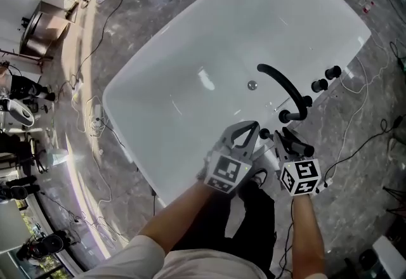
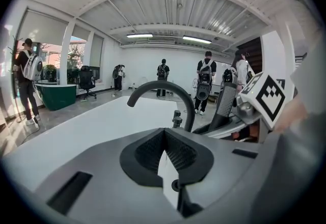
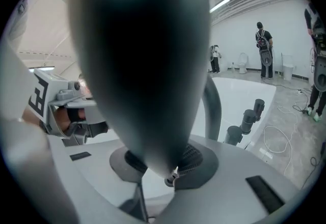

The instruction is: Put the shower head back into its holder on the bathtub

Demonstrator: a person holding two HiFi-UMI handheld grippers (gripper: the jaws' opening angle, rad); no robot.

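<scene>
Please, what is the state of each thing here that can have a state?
left tongs: shut, empty
right tongs: shut on the shower head
shower head: held by the right tongs
bathtub: no water in it
faucet: not running

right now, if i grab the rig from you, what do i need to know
Left gripper: shut, empty, near the faucet spout.
Right gripper: closed on the shower head, over the bathtub rim near the knobs.
Done: shower head in grip at the fittings.
Left: seat it in its holder, which I cannot pick out, then release.
</scene>
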